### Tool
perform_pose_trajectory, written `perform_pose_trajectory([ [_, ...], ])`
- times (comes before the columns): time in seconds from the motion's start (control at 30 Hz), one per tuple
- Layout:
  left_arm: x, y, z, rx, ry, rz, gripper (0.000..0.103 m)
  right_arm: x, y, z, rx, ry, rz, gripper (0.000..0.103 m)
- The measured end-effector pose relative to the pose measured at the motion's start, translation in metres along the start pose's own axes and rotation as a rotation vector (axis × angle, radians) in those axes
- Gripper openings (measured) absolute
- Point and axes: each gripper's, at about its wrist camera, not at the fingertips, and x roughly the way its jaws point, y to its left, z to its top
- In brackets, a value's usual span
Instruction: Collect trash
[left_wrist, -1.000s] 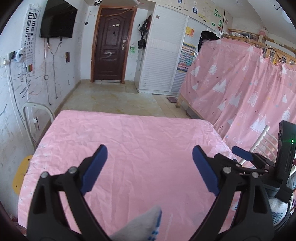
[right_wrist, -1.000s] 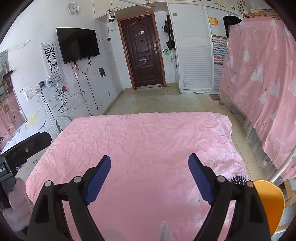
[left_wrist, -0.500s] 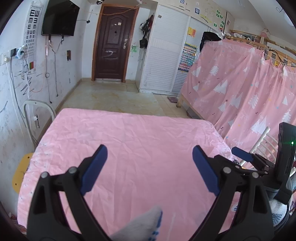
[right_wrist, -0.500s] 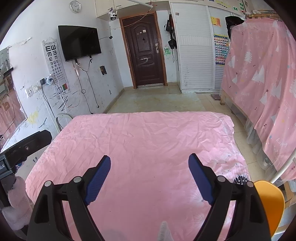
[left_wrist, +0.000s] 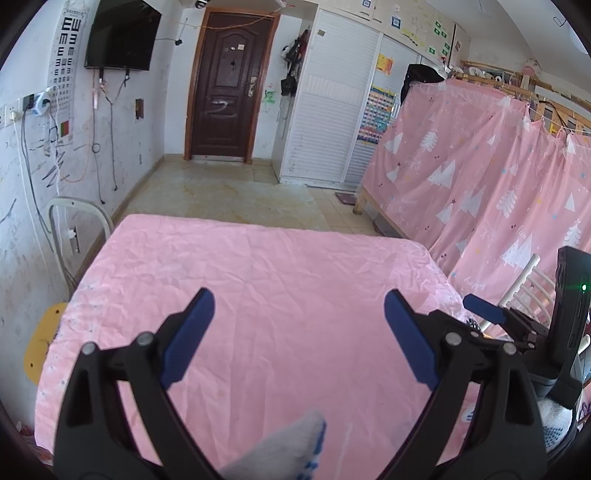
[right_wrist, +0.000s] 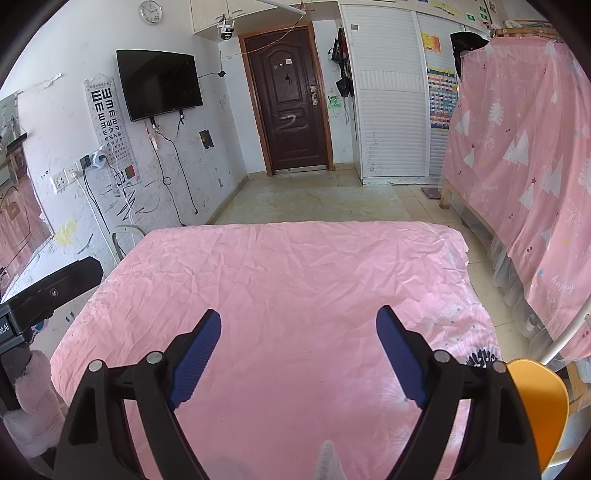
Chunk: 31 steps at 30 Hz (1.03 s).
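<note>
- Plainly, in the left wrist view the left tongs (left_wrist: 297, 325), black arms with blue pads, stand wide apart with nothing between them, above the wrinkled pink cloth covering the table (left_wrist: 280, 273).
- A white knitted gloved fingertip (left_wrist: 291, 448) shows at the bottom edge, and the right tongs (left_wrist: 484, 310) sit just off the table's right side.
- No trash shows on the cloth here; the task's thing is not in this view, so I judge the step in hand to be searching, not grasping.
- To do it well, sweep the view slowly over the table edges and the tiled floor (left_wrist: 229, 192) before committing either hand.
- Next, in the right wrist view the right tongs (right_wrist: 299, 332) are likewise spread open and empty over the same pink cloth (right_wrist: 295, 280).
- A round orange chair seat (right_wrist: 539, 402) sits at the lower right, a white metal chair back (right_wrist: 127, 236) by the far left corner, and the pink tree-print curtain (right_wrist: 524, 147) hangs to the right.
- No trash shows here either; it may lie below the table or outside both views.
- Keep the pads open until an item is centred between them, then close gently, since light litter could slide on the creased cloth.
</note>
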Motion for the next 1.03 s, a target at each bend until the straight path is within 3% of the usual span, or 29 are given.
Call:
perform_pose_trajectory([
  [1.03, -0.0008, 0.0017, -0.0003, -0.003, 0.003, 0.009, 0.093, 0.0033, 0.0027, -0.0039, -0.006, 0.011, -0.001, 0.077],
])
